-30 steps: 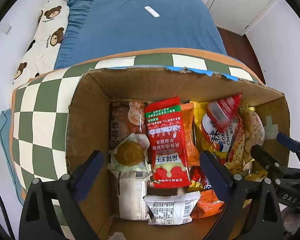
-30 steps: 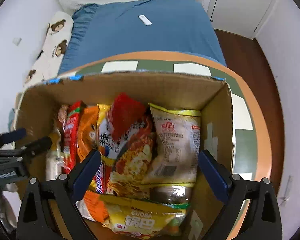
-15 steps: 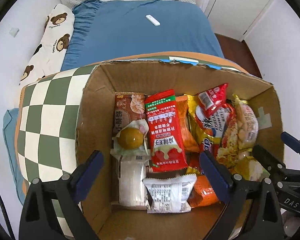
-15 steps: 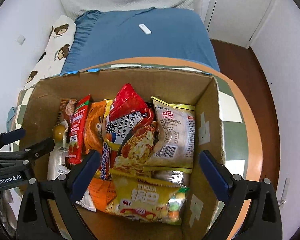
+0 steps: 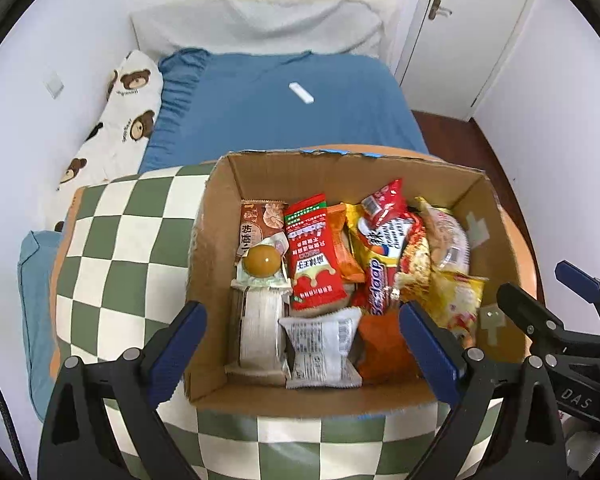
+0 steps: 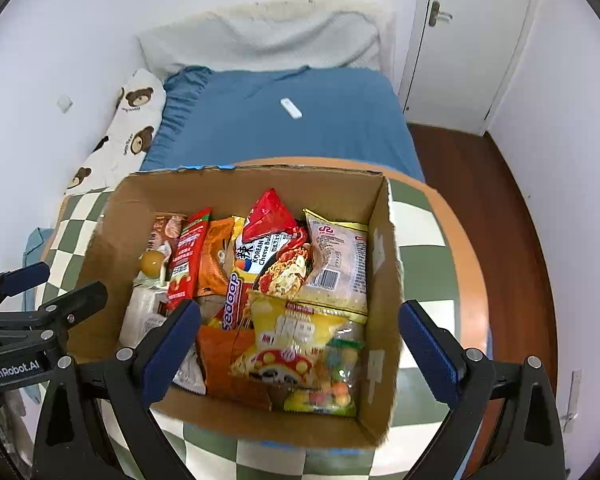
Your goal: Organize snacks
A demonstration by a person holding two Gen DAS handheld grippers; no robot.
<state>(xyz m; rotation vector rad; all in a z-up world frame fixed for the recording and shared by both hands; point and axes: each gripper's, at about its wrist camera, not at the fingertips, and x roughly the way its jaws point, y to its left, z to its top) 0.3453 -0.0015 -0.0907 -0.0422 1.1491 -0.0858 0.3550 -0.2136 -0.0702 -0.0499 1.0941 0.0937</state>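
1. Stretching away beyond both claws, a blue bed (image 5: pixel 284 120) fills the far part of the room, with a small white remote (image 5: pixel 301 92) lying on it.
2. Nearer, a round table (image 5: pixel 112 240) with a green-and-white checked cloth sits under both claws.
3. A cardboard box (image 5: pixel 216 208) stands open on the table, straight ahead of both claws and below them.
4. Snack packs crowd the box: a red sachet (image 5: pixel 310 252) ahead of the left claw, a noodle pack (image 6: pixel 272 256) and a pale printed bag (image 6: pixel 338 264) ahead of the right claw, a yellow bag (image 6: pixel 296 340) between the right claw's fingers.
5. The left claw (image 5: pixel 302 344) is spread wide and empty above the box's near edge.
6. The right claw (image 6: pixel 300 344) is likewise spread wide, holding nothing, just beside the left one.
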